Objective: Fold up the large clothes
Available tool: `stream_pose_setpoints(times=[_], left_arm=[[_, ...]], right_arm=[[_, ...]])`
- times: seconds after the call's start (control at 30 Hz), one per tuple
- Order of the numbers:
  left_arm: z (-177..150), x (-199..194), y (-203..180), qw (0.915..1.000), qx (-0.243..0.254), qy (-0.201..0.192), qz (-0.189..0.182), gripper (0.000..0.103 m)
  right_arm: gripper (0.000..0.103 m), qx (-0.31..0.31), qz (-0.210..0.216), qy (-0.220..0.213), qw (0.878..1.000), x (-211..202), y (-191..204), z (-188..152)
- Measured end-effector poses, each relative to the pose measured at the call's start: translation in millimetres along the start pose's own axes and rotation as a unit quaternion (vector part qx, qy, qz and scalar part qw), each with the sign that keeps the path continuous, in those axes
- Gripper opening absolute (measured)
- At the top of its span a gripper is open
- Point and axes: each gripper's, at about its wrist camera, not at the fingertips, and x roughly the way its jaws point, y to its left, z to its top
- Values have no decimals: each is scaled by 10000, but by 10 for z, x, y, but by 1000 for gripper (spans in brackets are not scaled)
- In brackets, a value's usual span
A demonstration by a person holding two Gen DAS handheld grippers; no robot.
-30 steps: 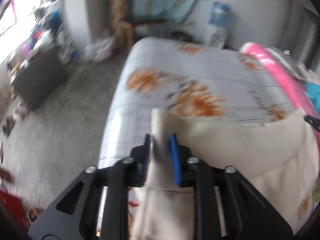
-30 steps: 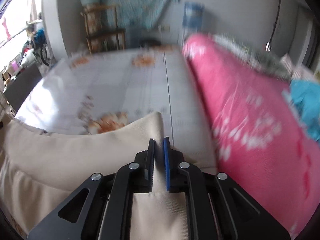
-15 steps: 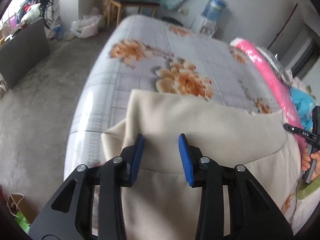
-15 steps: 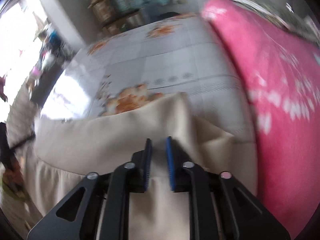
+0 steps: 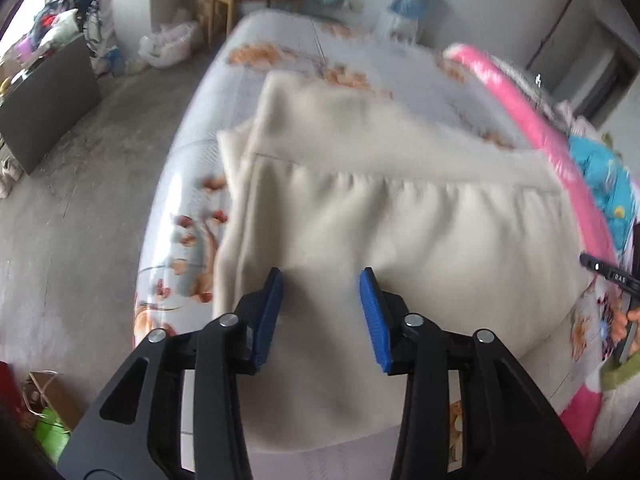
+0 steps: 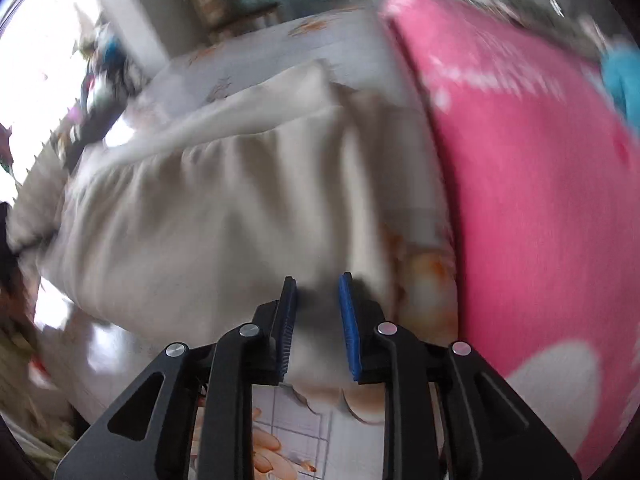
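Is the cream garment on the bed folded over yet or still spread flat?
Folded over: the cream garment lies doubled on the bed, an upper layer ending at a gathered seam with another layer showing beyond it.

The cream garment (image 5: 400, 216) is soft, matt cloth. The bed (image 5: 188, 184) wears a slightly glossy flowered sheet. The pink blanket (image 6: 520, 184) looks fleecy. The floor (image 5: 80, 184) is rough, bare concrete.
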Motion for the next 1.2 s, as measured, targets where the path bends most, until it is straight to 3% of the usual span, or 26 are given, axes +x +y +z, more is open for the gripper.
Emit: stream_pose_setpoints(times=[0.07, 0.13, 0.23, 0.3, 0.37, 0.5, 0.7, 0.9, 1.03, 1.2], left_arm=[[-10, -247, -27, 9995, 3, -289, 79, 39], [-72, -483, -144, 9978, 164, -619, -142, 46], [-275, -551, -340, 9960, 498, -679, -294, 58], [-374, -353, -442, 9974, 625, -362, 37, 61], [-470, -104, -454, 9962, 656, 80, 564, 63], [-541, -393, -532, 9960, 536, -312, 645, 64], [-787, -986, -820, 9935, 451, -1000, 300, 86], [-959, -1266, -1233, 9928, 446, -1089, 242, 92], [-1079, -1388, -1393, 9926, 400, -1133, 191, 94], [-1176, -1420, -1468, 9910, 154, -1140, 685, 95]], right_arm=[[22, -446, -459, -199, 9978, -169, 199, -26], [24, -907, -578, -290, 9938, -265, 446, -119], [37, -1261, -751, -247, 9889, -183, 631, -296], [40, -1092, -890, -113, 9900, -9, 548, -424], [40, -919, -868, -251, 9917, -47, 514, -453], [45, -1088, -1409, -373, 9833, -282, 759, -551], [76, -895, -857, -976, 9875, -705, 1155, -862], [96, -709, -514, -1452, 9855, -1060, 1618, -1176], [97, -758, -712, -1694, 9801, -1236, 1919, -1327], [97, -833, -1033, -1933, 9721, -1345, 2087, -1374]])
